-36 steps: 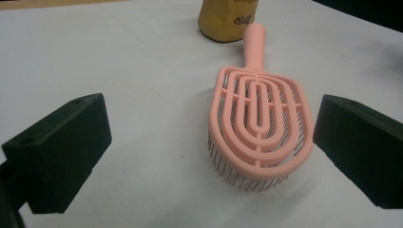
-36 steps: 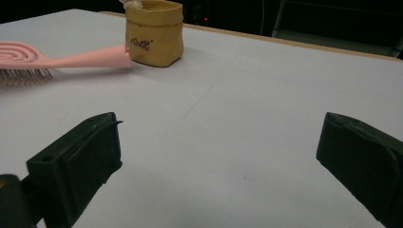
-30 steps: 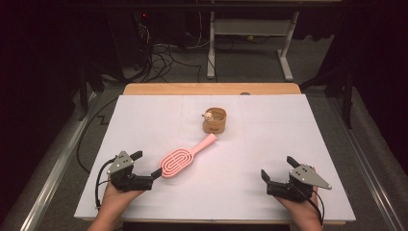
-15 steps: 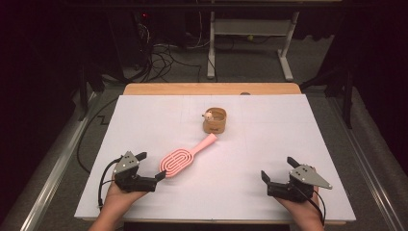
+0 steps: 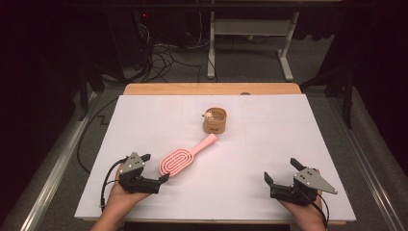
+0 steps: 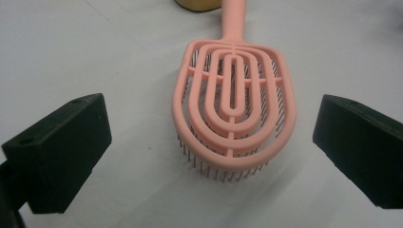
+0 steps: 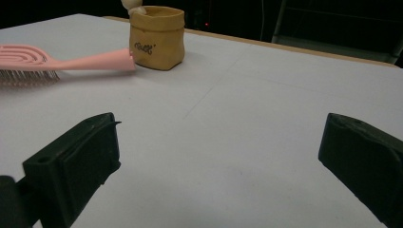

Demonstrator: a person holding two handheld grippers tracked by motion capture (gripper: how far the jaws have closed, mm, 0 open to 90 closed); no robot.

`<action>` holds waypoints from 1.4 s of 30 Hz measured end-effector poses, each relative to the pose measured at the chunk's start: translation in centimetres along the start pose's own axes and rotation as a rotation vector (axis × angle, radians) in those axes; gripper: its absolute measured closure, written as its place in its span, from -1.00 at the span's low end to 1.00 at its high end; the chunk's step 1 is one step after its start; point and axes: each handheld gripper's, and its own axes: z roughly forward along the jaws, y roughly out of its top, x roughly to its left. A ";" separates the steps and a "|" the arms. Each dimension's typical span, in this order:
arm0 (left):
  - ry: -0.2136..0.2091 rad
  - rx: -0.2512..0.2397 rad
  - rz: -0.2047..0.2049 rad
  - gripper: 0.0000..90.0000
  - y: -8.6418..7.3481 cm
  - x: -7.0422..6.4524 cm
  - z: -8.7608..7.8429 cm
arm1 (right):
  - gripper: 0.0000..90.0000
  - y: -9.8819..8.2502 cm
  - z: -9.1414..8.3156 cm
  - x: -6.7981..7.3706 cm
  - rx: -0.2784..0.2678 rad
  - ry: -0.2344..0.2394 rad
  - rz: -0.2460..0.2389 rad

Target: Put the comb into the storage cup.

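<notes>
A pink vented hairbrush (image 5: 185, 155) lies bristles down on the white table, its handle pointing toward a small tan pot (image 5: 214, 121) with a little pale figure at its rim. My left gripper (image 5: 155, 168) is open just short of the brush head (image 6: 234, 107), with a jaw on each side of it and neither touching. My right gripper (image 5: 281, 171) stands open near the front right of the table with nothing between its jaws. From the right gripper view the brush (image 7: 62, 61) and the pot (image 7: 157, 37) sit far off to the left.
A white sheet (image 5: 288, 130) covers the table, with a wooden strip (image 5: 211, 89) along the far edge. Beyond it are a dark floor, cables (image 5: 163, 57) and a white desk frame (image 5: 250, 29).
My left gripper has crept a little right and toward the front edge, closer to the brush head. The brush, the pot and my right gripper have stayed put.
</notes>
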 end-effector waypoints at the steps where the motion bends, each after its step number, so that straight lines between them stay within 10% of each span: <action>1: 0.001 0.005 0.004 -1.00 0.0 -0.1 0.0 | -0.99 0.0 0.0 0.0 0.002 0.000 0.001; 42: -0.015 0.182 0.016 -1.00 1.8 -1.1 1.9 | -0.99 -0.1 0.2 0.3 0.019 0.002 -0.018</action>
